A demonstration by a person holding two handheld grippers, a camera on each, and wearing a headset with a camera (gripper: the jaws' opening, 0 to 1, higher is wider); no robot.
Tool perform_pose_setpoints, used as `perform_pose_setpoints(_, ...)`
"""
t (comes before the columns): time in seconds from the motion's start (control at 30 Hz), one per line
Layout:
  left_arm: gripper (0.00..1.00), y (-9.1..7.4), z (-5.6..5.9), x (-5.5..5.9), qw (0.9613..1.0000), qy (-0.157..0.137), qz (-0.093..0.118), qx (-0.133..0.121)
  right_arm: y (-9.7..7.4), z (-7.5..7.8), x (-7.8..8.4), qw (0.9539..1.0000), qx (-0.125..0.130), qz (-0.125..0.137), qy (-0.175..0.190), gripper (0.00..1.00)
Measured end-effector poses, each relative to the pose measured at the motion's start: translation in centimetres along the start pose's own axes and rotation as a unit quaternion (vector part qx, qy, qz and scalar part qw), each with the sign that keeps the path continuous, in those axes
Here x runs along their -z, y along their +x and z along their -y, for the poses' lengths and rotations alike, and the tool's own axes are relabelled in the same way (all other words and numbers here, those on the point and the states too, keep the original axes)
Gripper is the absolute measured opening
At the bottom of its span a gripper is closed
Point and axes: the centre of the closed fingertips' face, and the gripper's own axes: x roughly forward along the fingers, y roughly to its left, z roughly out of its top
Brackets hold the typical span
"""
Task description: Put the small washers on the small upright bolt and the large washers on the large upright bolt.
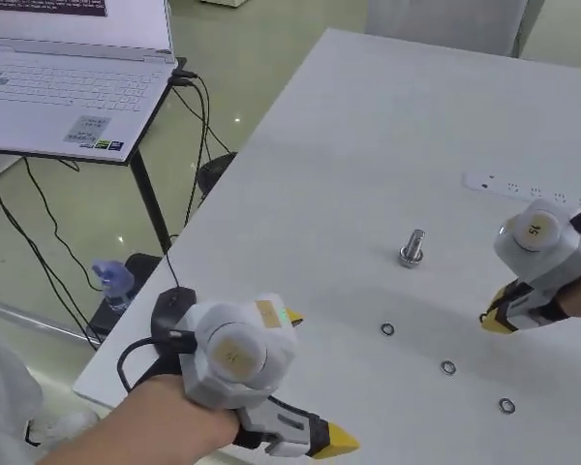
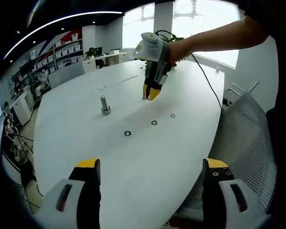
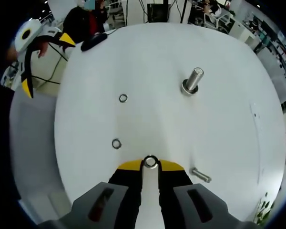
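Right hand-held gripper (image 3: 150, 166) — washer (image 3: 150, 158) between tips

Open office: laptop (image 1: 73, 82), shelving (image 2: 70, 45), mesh chair (image 2: 245, 136).

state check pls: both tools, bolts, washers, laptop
left tool: open, empty
right tool: shut on a washer
held washer: pinched between the tips
large bolt: upright
small bolt: bare, beside the right tool's tips
loose washers: three, flat on the table
laptop: lid open
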Motion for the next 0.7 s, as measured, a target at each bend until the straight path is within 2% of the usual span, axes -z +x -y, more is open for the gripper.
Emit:
perform_pose_setpoints(0.17, 0.88, 0.1, -0.1, 0.0, 1.0000, -0.003, -0.001, -0.005, -0.7, 0.0, 1.5, 1.0000, 0.003, 0.001, 0.007, 0.13)
perform_pose_setpoints(0.57, 0.87, 0.3, -0.1, -0.8, 0.9998, -0.006, 0.003, -0.021, -2.1, 1.4, 5.1, 0.9996, 0.013, -0.007, 0.024, 0.13)
perform_pose_setpoints(0.7, 0.87, 0.4, 0.0, -1.0, 0.9997, -0.006, 0.004, -0.024, -2.5, 2.0, 5.7, 0.9994, 0.018, -0.007, 0.029, 0.13)
